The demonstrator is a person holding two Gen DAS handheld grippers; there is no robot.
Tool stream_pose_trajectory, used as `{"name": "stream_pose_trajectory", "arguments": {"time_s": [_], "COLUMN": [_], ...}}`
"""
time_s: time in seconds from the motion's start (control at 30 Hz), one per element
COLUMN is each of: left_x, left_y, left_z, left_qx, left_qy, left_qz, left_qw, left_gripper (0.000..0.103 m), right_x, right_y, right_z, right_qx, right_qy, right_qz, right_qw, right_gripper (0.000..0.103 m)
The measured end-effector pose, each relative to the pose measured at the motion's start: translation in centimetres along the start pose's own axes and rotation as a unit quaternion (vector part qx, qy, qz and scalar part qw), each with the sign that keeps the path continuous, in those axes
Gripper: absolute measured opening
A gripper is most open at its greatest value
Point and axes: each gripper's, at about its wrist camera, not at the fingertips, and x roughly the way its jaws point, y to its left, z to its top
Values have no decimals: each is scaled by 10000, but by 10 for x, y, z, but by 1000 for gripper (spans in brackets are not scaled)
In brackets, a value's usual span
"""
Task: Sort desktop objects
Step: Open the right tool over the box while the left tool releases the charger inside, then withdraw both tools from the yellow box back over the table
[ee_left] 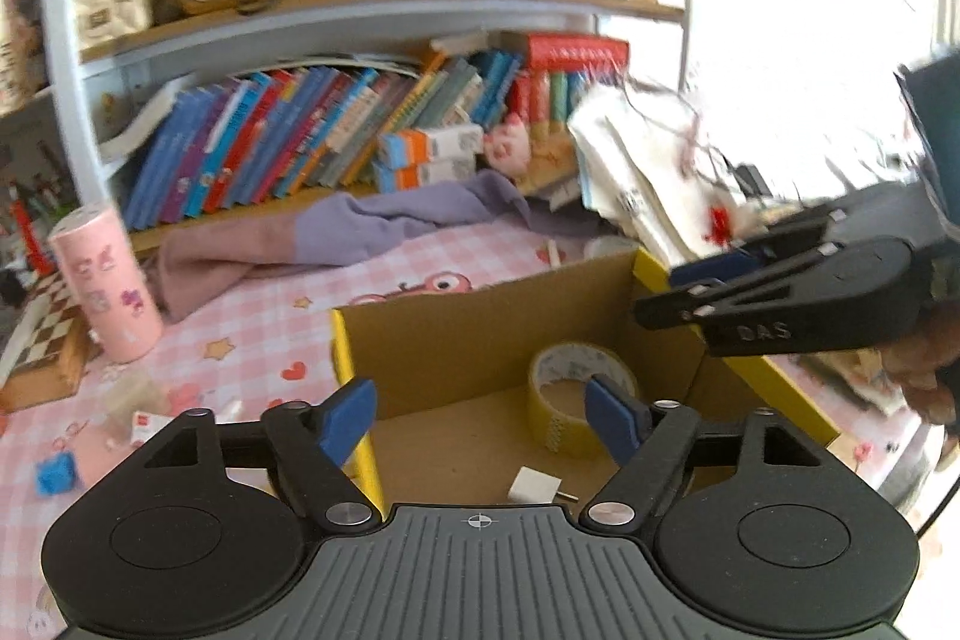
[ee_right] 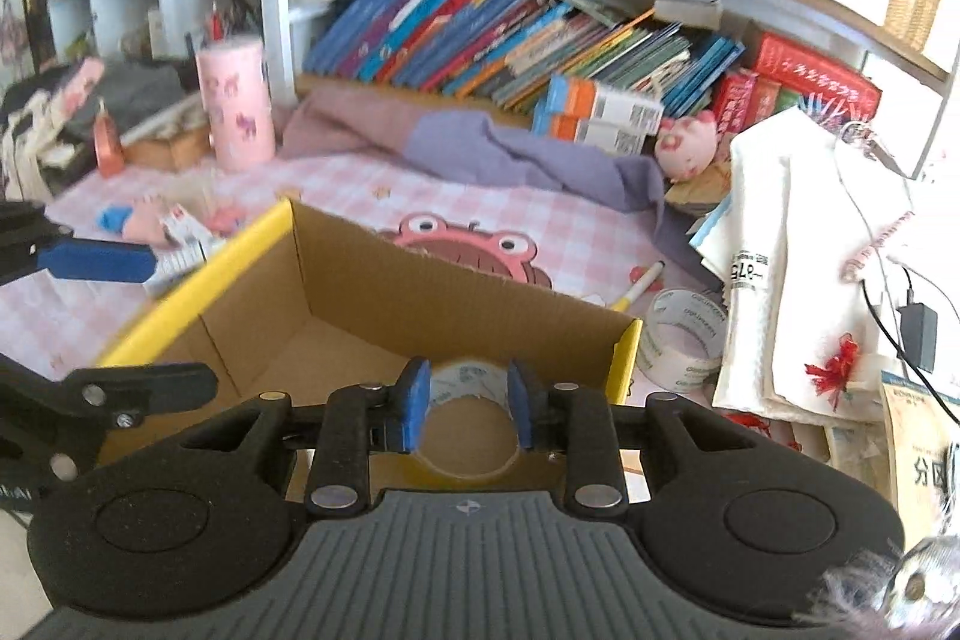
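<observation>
Below, yellow tape roll (ee_left: 576,397) in cardboard box (ee_left: 456,334), both hand-held grippers (ee_left: 480,415) open, empty.

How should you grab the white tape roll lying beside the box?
The white tape roll lies flat beside the cardboard box, hole up. Probably best from above: one finger in the hole, one outside, pinching the far wall, away from the box.

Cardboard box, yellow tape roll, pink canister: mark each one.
cardboard box (ee_left: 480,334), left wrist view, inner back wall.
yellow tape roll (ee_left: 555,421), left wrist view, outer side of the ring.
pink canister (ee_right: 237,106), right wrist view, middle of its side.
</observation>
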Motion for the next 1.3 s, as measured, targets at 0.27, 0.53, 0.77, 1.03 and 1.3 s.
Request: {"name": "stream_pose_trajectory", "arguments": {"time_s": [0.27,0.53,0.77,1.03,1.3], "left_x": [-40,-72,-90,-116,-142], "left_y": [14,17,29,49,68], "left_z": [-12,-29,-54,-89,-120], "left_qx": [-205,-162,-154,-169,-244], "left_qy": [-361,-533,-362,-82,122], "left_qz": [154,50,-76,-107,-170], "left_qw": [9990,9984,9992,9998,9995], "left_gripper": [83,84,85,85,85], "right_x": [-42,-73,-88,-99,-113], "right_y": [12,34,60,98,146], "right_z": [-18,-42,-68,-92,-114], "right_qx": [397,790,1053,1278,1379], "right_qy": [-412,-578,-526,-366,-274], "right_qz": [-237,-478,-725,-931,-1039], "right_qw": [9981,9940,9904,9867,9846], "right_gripper": [28,28,28,28,31]}}
